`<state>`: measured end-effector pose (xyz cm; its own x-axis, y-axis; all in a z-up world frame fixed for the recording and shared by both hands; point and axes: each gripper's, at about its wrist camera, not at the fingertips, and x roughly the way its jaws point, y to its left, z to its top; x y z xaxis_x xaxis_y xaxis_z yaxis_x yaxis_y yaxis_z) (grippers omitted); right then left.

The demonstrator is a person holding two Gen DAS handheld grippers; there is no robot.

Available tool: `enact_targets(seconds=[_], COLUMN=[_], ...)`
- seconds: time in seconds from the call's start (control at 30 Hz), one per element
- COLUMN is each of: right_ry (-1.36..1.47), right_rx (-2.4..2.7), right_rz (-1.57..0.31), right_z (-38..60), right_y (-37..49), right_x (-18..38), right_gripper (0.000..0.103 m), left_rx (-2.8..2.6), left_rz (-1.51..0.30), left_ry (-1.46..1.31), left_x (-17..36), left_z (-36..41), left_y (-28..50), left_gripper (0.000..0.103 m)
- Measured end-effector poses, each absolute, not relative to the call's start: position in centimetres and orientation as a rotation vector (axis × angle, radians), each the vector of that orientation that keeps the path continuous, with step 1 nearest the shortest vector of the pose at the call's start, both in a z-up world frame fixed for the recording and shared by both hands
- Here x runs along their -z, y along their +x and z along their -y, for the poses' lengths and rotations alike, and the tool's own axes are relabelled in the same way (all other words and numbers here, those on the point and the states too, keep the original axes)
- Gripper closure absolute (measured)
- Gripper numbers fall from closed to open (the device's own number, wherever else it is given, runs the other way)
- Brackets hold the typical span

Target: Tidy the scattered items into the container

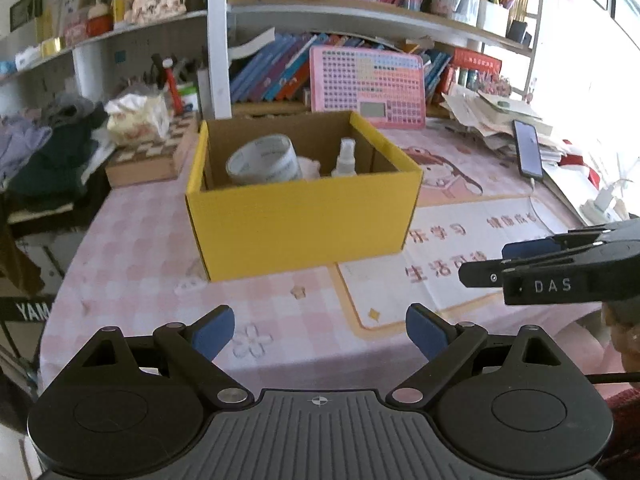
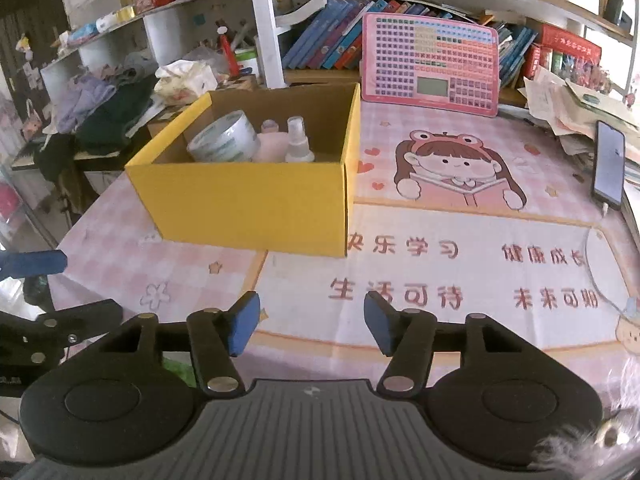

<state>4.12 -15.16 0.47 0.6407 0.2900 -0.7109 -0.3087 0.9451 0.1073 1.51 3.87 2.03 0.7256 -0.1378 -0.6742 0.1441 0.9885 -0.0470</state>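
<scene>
We see the yellow box (image 2: 248, 204) on the tabletop (image 2: 460, 264) holding 1 tape roll (image 2: 222, 142) and 1 spray bottle (image 2: 298, 140), with left tool (image 1: 320, 336) and right tool (image 2: 312, 324) both spread apart and empty.

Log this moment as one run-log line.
yellow box: tape roll, spray bottle, pink item inside | left tool: open, empty | right tool: open, empty

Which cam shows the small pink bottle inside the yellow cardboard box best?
Right wrist: the small pink bottle shows cap and body between the tape roll and clear spray bottle. Left wrist shows only a pale sliver behind the roll.
</scene>
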Motion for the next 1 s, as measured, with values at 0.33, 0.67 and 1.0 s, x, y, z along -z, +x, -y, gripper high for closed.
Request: enact_targets(seconds=[0.33, 0.67, 1.0], right_ry=[-0.059, -0.083, -0.101], right_rx=[-0.328, -0.324, -0.331], right_rz=[-0.847, -0.876, -0.886], right_z=[14.8, 14.6, 14.3], right_y=[2.1, 1.4, 1.3], right_x=[0.5, 0.8, 1.0], right_gripper=[0.043, 0.022, 0.016], left_rx=[0.156, 0.172, 0.15], left_rz=[-0.808, -0.837, -0.885], left_ry=[-0.03, -0.046, -0.04], left_x=[-0.6, -0.1, 0.4], left_z=[-4.0, -3.8, -3.7], left_y=[0.9, 0.2, 0.5], left_gripper=[0.008, 0.008, 0.0])
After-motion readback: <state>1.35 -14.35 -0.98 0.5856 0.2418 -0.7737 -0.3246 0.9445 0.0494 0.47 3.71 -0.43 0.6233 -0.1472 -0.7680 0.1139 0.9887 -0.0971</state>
